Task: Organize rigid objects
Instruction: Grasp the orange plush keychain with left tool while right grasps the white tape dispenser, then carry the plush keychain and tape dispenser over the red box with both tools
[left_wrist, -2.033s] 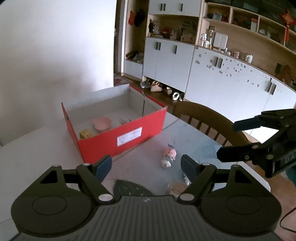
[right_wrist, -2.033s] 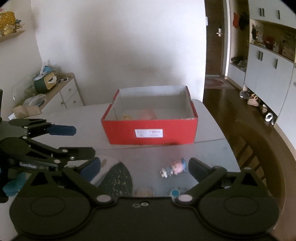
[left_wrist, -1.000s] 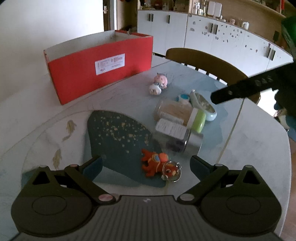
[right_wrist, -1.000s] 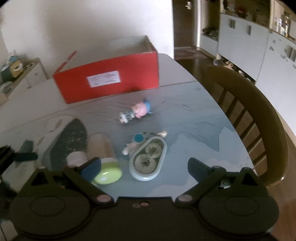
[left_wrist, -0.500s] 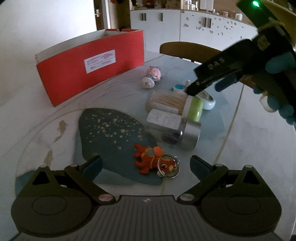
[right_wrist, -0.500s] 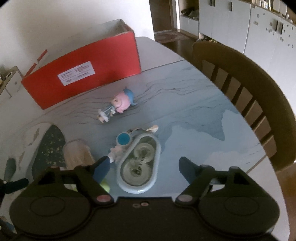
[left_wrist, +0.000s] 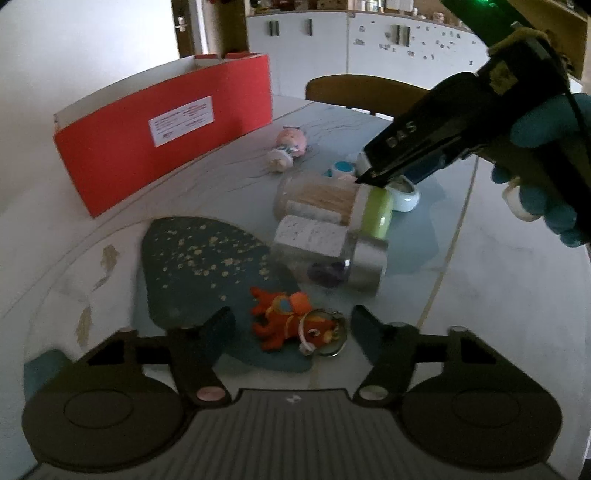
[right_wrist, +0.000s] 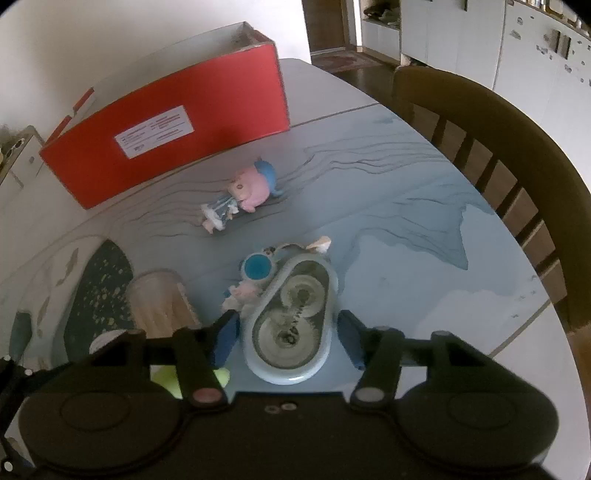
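My left gripper (left_wrist: 291, 325) is open with an orange keychain toy (left_wrist: 291, 325) lying between its fingers on the table. My right gripper (right_wrist: 286, 334) is open and straddles a pale blue oval case (right_wrist: 293, 325), pads close to its sides; it shows in the left wrist view (left_wrist: 406, 168) above the same case (left_wrist: 406, 195). A red open box (left_wrist: 162, 136) stands at the back, also in the right wrist view (right_wrist: 170, 133). A pink doll (right_wrist: 242, 197) lies before it.
A toothpick jar with green lid (left_wrist: 340, 203) and a silver-lidded jar (left_wrist: 328, 251) lie side by side. A small blue-capped figure (right_wrist: 255, 273) lies beside the case. A wooden chair (right_wrist: 517, 166) stands at the table's right edge.
Both grippers came down from above the table. The left now frames the orange toy, the right has closed in around the oval case.
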